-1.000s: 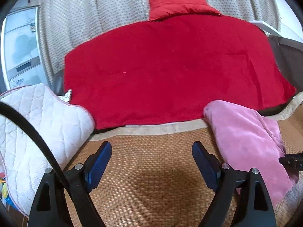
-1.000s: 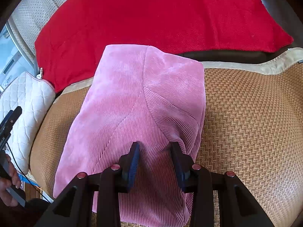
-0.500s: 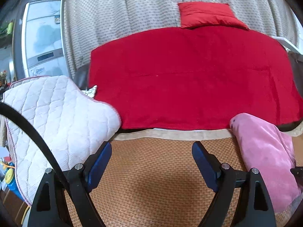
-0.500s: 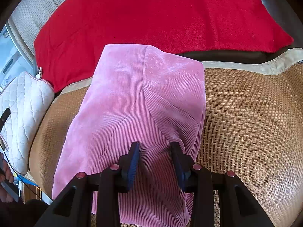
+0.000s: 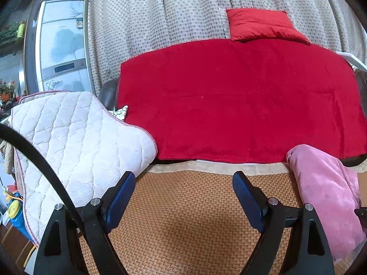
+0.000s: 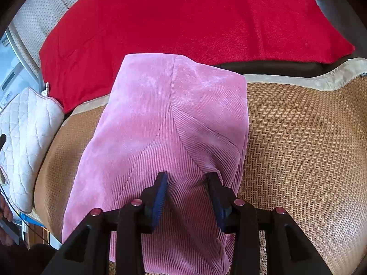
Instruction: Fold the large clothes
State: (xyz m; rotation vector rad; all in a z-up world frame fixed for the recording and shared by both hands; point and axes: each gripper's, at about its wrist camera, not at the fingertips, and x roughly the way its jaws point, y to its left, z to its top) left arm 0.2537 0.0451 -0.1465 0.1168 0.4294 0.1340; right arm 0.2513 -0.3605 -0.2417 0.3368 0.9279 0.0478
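behind everything, a dotted beige curtain (image 5: 160,23) hangs across the back of the scene, and below it a wide red blanket (image 5: 229,105) lies spread over a dark sofa, reaching down to the front edge of the seat. next in size is the woven brown mat (image 6: 298,149) with a pale cloth border, which covers the surface in front of the blanket and carries the task's thing. on this mat lies the pink corduroy garment (image 6: 165,126), folded into a long thick bundle; its far end touches the lower edge of the red blanket, and its near end runs under the right gripper. a white quilted cushion (image 5: 68,142) sits at the left end of the mat, leaning over its edge, and a small red pillow (image 5: 259,25) rests against the curtain at the top of the blanket. the right gripper (image 6: 187,190) points down onto the near part of the garment, jaws partly apart, with a ridge of pink cloth lying between the blue pads; whether the pads press on it i cannot tell. the left gripper (image 5: 183,192) hovers over bare mat with its jaws spread wide and nothing between them, the garment off to its right.
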